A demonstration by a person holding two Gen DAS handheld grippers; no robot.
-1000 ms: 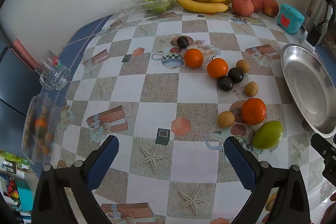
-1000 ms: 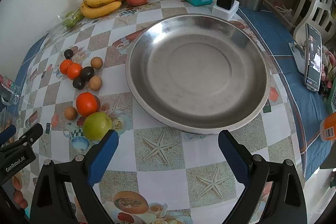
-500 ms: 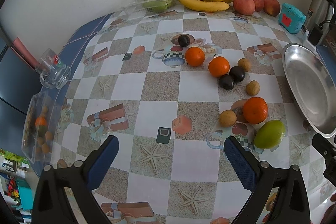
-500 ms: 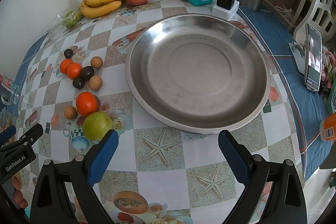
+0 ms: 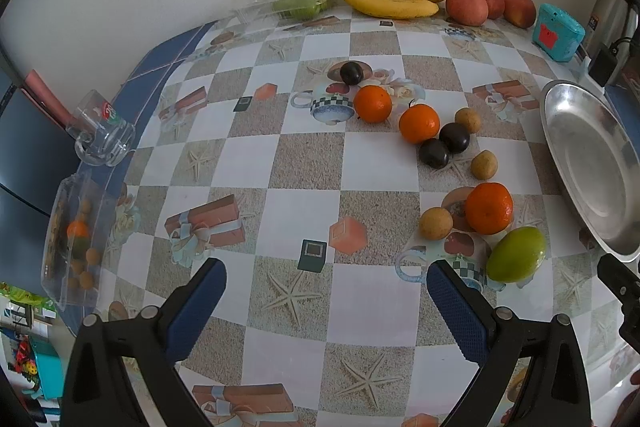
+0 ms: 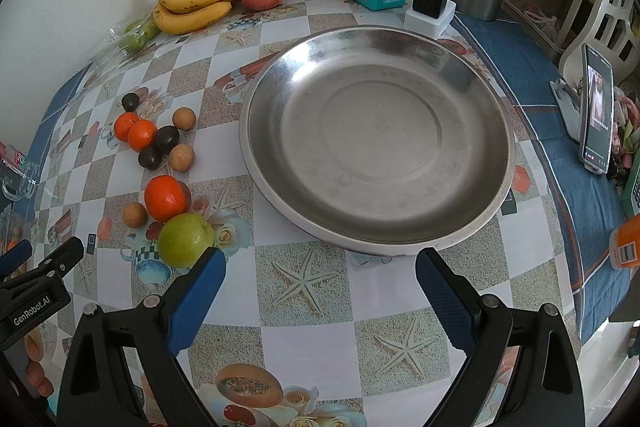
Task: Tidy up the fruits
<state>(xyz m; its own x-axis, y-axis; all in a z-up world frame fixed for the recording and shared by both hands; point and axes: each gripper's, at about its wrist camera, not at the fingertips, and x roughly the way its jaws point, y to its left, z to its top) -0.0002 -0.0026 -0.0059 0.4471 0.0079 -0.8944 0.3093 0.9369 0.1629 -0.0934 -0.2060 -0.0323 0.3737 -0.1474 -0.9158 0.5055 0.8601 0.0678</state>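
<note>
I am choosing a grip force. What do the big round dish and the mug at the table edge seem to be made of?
Dish: probably stainless steel, a brushed silver surface with soft reflections. Mug: clear glass or perhaps hard plastic, since the tablecloth shows through it.

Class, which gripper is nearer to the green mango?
Right, narrowly. The green mango lies just beyond the right gripper's left finger; it sits past the left gripper's right finger, slightly farther.

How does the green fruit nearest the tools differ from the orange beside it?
The green fruit is larger, smooth and slightly oval; the orange is smaller, rounder and dimpled. The green fruit lies nearer the tools, the orange behind it. Both rest on the table, outside the metal dish.
</note>
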